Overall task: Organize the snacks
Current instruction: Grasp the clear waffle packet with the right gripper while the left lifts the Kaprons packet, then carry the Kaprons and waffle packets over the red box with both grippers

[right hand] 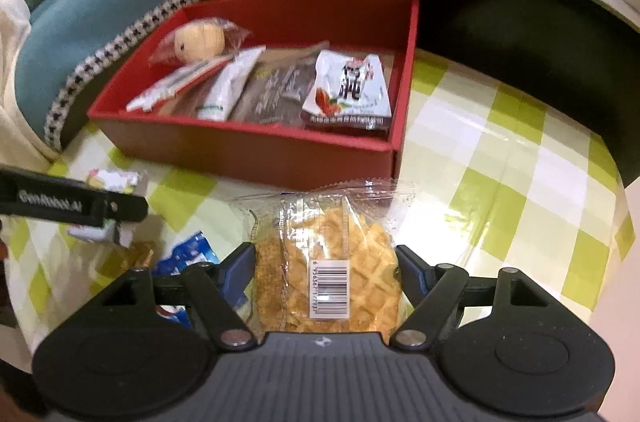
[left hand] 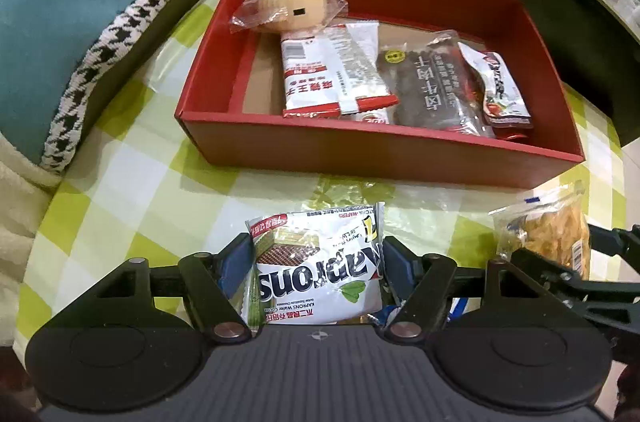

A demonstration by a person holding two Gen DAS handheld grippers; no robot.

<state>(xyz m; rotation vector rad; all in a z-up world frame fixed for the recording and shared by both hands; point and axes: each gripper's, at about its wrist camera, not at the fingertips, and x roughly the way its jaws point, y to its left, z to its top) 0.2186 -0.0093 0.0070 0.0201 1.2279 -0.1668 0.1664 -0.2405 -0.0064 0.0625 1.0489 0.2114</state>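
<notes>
Holding a wafer pack (left hand: pixel 318 268) in the left tool (left hand: pixel 318 254) and a waffle pack (right hand: pixel 326 262) in the right tool (right hand: pixel 326 262), both half open and squeezing, each hand faces the red box (left hand: pixel 360 150) just ahead on the checked surface (left hand: pixel 132 158).

Red box (left hand: pixel 360 150) on green-and-white checked tablecloth (left hand: pixel 132 182).

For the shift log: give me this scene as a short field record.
surface: green-and-white checked tablecloth
red box: open, several wrapped snacks inside
left gripper: fingers either side of Kaprons wafer packet
right gripper: fingers either side of clear-wrapped waffle
loose near waffle: blue-and-white packet
</notes>
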